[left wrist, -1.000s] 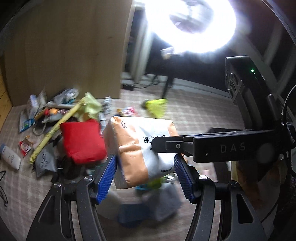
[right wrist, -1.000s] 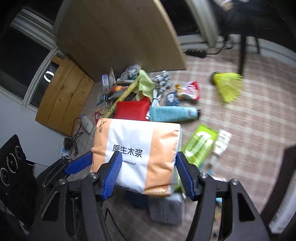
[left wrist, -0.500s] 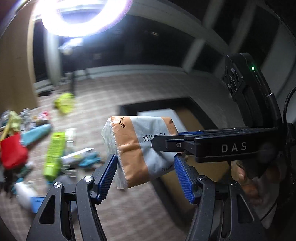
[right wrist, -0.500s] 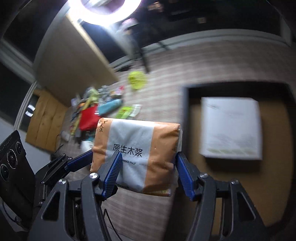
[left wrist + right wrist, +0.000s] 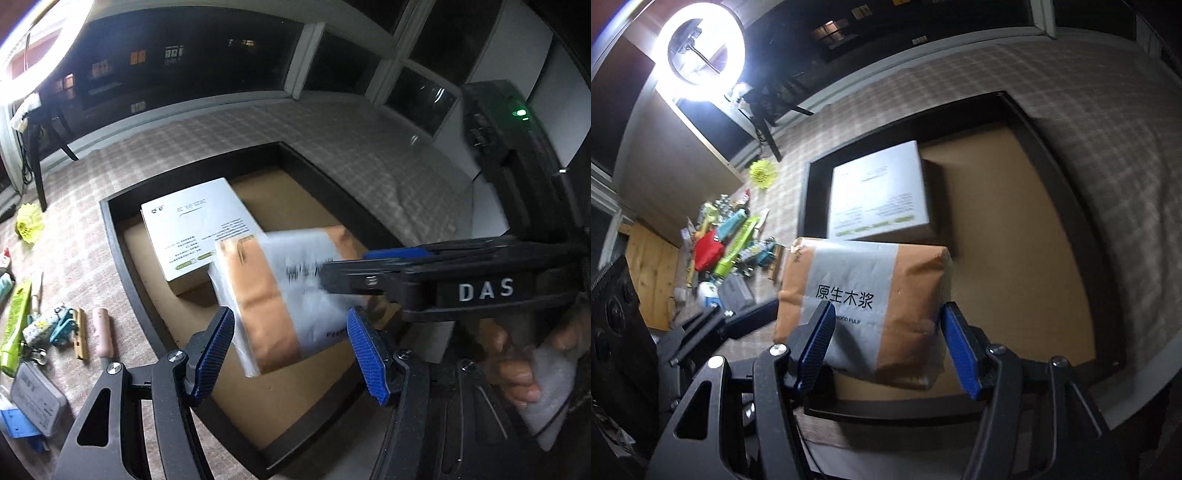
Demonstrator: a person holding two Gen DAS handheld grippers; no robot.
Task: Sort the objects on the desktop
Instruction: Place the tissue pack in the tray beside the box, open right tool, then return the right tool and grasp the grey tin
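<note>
An orange-and-white tissue pack with black print is held above the black tray with a brown floor. My right gripper is shut on the pack's sides. In the left wrist view the pack looks blurred and hangs in front of my left gripper, whose blue pads stand wide of it; the right gripper's finger crosses from the right. A white flat box lies in the tray's far left corner.
A pile of small items lies on the checked cloth left of the tray: a red pouch, a green tube, a pink stick, a grey tin, a yellow shuttlecock. A ring light glares behind.
Both grippers swung right with the tissue pack, from over the pile to over the black tray. The pack now hangs lower, near the white box.
</note>
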